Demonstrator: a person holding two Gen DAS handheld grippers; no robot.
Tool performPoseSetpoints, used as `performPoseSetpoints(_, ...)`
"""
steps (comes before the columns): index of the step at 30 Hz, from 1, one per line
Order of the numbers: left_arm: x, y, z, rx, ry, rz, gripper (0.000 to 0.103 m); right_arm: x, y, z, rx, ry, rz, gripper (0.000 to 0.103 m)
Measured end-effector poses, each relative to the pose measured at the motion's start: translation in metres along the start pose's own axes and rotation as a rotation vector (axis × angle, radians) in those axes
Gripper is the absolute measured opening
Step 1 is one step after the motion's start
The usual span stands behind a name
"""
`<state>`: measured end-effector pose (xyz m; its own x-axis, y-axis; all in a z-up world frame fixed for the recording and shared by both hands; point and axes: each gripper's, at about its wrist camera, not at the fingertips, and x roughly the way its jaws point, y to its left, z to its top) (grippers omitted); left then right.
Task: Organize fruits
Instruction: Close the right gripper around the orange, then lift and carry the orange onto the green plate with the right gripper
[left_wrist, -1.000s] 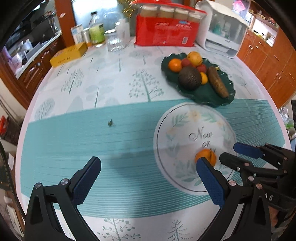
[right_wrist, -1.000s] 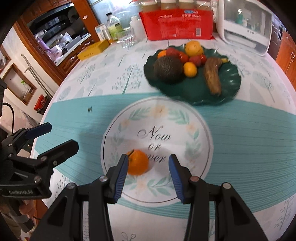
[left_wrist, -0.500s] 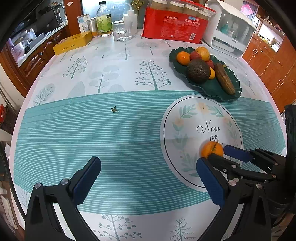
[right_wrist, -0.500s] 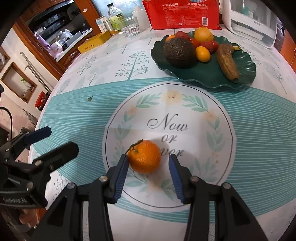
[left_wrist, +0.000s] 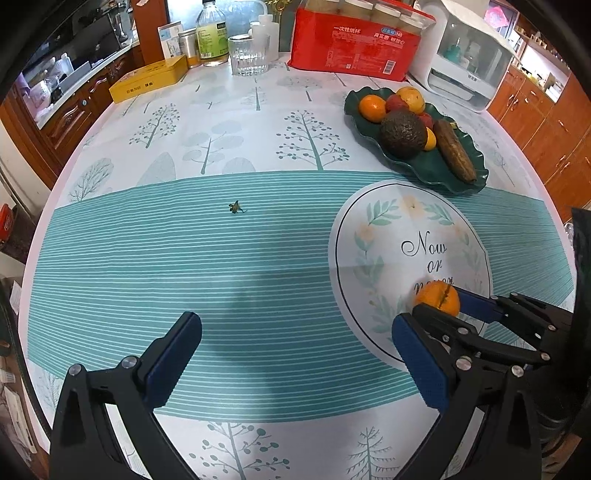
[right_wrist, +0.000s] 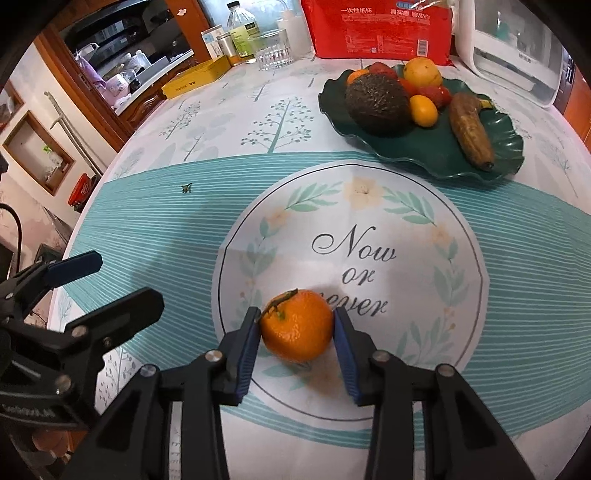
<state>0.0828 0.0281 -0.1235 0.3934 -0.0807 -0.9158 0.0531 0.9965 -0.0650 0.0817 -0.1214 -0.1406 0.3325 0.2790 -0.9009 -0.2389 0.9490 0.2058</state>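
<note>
step: grasp mandarin (right_wrist: 296, 325) on counter (right_wrist: 517, 280) | right tongs (right_wrist: 297, 334) pads touch both sides, not lifted | left tongs (left_wrist: 295, 363) wide open, empty | tip: squeeze gently, centred, then carry to plate (right_wrist: 424, 153)

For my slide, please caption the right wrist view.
Right hand-held gripper closes on a mandarin before the fruit plate.
</note>
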Motion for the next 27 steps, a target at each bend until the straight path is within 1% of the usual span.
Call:
performPoseSetpoints(8, -0.014, -0.011, 0.01, 0.025, -0.022, -0.01, 0.102, -0.034, -0.006, 0.002, 0.013, -0.038, -0.004, 0.039)
performPoseSetpoints(14, -0.035, -0.026, 0.031, 0.053, -0.053, -0.037, 0.102, -0.065, -0.015, 0.02, 0.011, -0.074, -0.038, 0.039)
performPoseSetpoints(18, -0.054, -0.04, 0.056, 0.092, -0.088, -0.048, 0.102, -0.095, -0.019, 0.042, -0.021, -0.127, -0.079, 0.039)
performPoseSetpoints(21, -0.07, -0.05, 0.077, 0.115, -0.129, -0.047, 0.102, -0.12, -0.024, 0.066, -0.062, -0.168, -0.136, 0.039)
performPoseSetpoints(24, -0.083, -0.059, 0.103, 0.132, -0.168, -0.036, 0.102, -0.138, -0.03, 0.088, -0.094, -0.199, -0.182, 0.039)
performPoseSetpoints(27, -0.093, -0.068, 0.129, 0.144, -0.21, -0.02, 0.102, -0.156, -0.039, 0.117, -0.126, -0.239, -0.222, 0.039)
